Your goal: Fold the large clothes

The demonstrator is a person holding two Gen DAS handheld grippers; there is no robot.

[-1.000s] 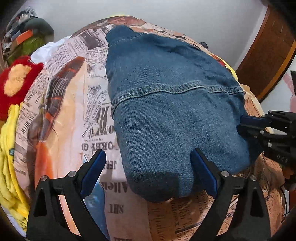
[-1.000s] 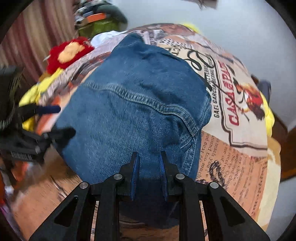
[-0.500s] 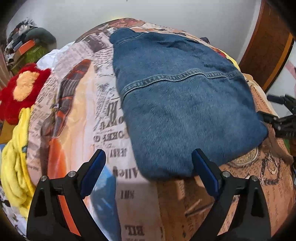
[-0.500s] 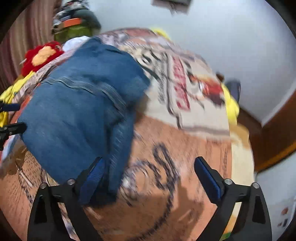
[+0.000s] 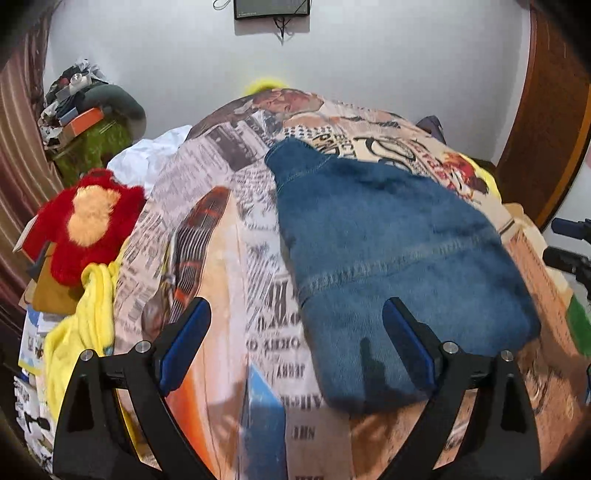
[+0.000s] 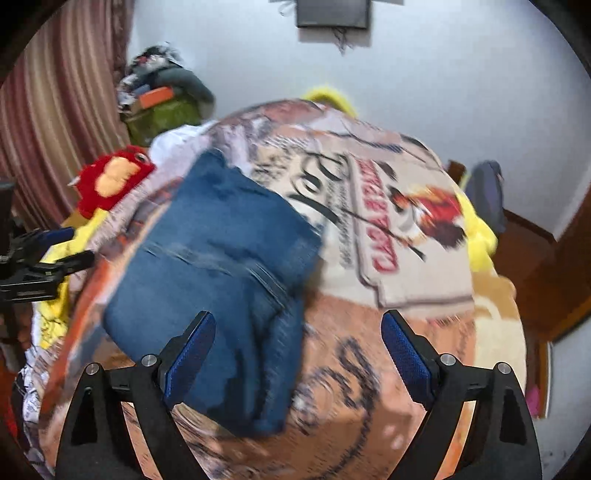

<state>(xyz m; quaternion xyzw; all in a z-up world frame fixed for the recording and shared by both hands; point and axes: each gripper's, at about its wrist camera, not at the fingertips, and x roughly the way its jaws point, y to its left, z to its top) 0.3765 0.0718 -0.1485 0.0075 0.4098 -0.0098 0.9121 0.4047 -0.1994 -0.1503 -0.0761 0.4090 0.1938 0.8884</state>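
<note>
Looking along the left tool [image 5: 295, 339], the folded denim garment [image 5: 399, 266] fills the centre-right of the frame, its stitched seam sharp, lying on a bed covered by a newspaper-print bedspread [image 5: 229, 206]. The right wrist view is motion-blurred and shows the same denim [image 6: 221, 266] at centre-left, plus the red lettering and rooster print [image 6: 428, 210] on the spread's upper right, which the left view only catches at its far edge. A red plush toy [image 5: 85, 218] and a yellow cloth [image 5: 88, 314] sit at the left of the left view, a green bin piled with clutter [image 5: 92, 136] behind them, and a dark wall-mounted screen [image 5: 271, 9] at top centre. Nothing lies between either tool and the denim.

Both tools stand wide apart, holding nothing. The left tool's right-hand finger [image 5: 406, 343] overlaps the denim's near corner; the right tool [image 6: 295, 354] has its left-hand finger [image 6: 188, 354] over the denim's near edge. The right tool also appears at the left view's right edge [image 5: 570, 243].
</note>
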